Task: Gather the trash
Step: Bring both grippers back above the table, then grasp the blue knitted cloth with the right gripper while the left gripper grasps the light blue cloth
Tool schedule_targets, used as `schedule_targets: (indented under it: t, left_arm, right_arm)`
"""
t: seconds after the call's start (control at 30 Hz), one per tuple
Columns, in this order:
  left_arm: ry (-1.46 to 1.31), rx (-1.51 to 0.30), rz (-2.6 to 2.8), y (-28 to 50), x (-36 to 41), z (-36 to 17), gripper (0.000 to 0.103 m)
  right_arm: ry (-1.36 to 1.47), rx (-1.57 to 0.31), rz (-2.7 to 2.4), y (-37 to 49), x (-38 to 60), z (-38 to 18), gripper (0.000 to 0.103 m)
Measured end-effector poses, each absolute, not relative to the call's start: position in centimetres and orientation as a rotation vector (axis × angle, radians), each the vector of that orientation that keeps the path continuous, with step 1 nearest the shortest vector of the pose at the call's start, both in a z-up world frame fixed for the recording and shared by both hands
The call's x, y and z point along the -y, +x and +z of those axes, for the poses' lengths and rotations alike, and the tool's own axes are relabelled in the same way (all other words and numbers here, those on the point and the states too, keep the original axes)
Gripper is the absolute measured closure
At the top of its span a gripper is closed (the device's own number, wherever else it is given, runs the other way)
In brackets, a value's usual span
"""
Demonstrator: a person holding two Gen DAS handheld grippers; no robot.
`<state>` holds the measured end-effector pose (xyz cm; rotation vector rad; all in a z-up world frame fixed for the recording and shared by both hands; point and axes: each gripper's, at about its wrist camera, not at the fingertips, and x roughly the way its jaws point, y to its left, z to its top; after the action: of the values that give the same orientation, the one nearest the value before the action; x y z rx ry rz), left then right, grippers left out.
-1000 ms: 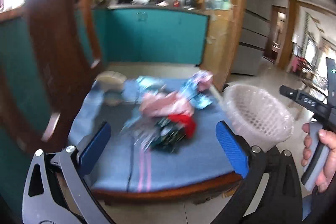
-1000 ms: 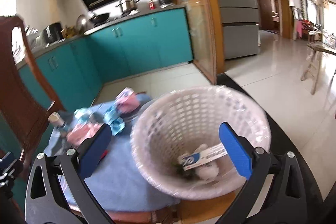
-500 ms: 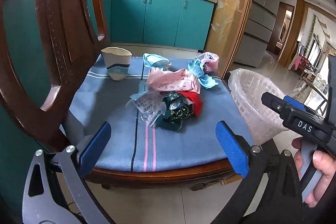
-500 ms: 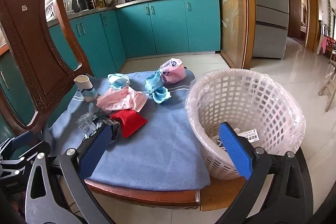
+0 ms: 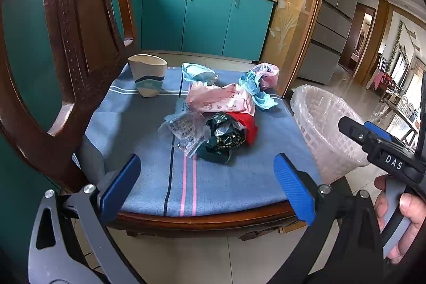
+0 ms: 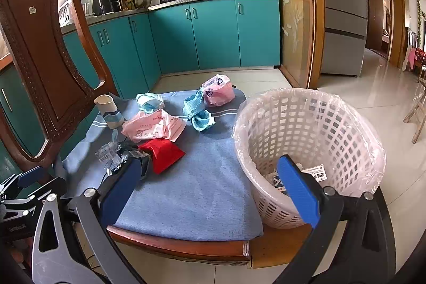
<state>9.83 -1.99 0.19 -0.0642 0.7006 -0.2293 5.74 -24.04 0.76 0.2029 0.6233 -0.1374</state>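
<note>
So on the far left there's the carved wooden chair back, and the trash is all sitting on the chair seat, which has a blue cloth over it. Left end of the cloth has a squashed paper cup standing upright near the chair back. Next over is a light blue face mask at the far edge, then a pink plastic wrapper just in front of it. Nearer the front there's a clump: a clear crinkly wrapper touching a dark green foil bag, with a red packet tucked right against the bag's right side. Further right, a scrunched blue cloth thing lies touching a small pink bag at the far corner. Then on the right edge of the seat sits the white mesh basket lined with a clear plastic bag, with some paper trash already in the bottom. Left claw hangs in front of the seat, spread wide with nothing in it. Right claw is the same deal, wide apart and empty, its right finger in front of the basket.
</note>
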Motion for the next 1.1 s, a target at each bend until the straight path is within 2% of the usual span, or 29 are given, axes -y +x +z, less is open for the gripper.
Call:
schedule_targets:
  t: [0.63,0.87,0.93,1.03,1.1]
  left_arm:
    - [-0.077,-0.721,-0.206,10.9,1.8,-0.3,0.004]
    - [-0.075,-0.693,-0.175,11.2,1.5,0.1,0.004]
    - [-0.071,-0.689,-0.168,11.4,1.3,0.1,0.004]
    - [-0.093,-0.7,-0.157,11.9,0.9,-0.2,0.004]
    - [-0.119,-0.712,-0.158,12.3,0.5,-0.2,0.004]
  right_arm:
    - [0.174,-0.643,-0.111,6.2,23.7,0.7,0.003]
    - [0.195,-0.686,-0.095,11.4,24.4,0.6,0.003]
    - [0.225,-0.714,-0.098,14.9,24.7,0.3,0.005]
    - [0.218,-0.795,-0.125,21.0,24.5,-1.2,0.014]
    - [0.229,-0.859,-0.126,24.1,24.4,-2.4,0.026]
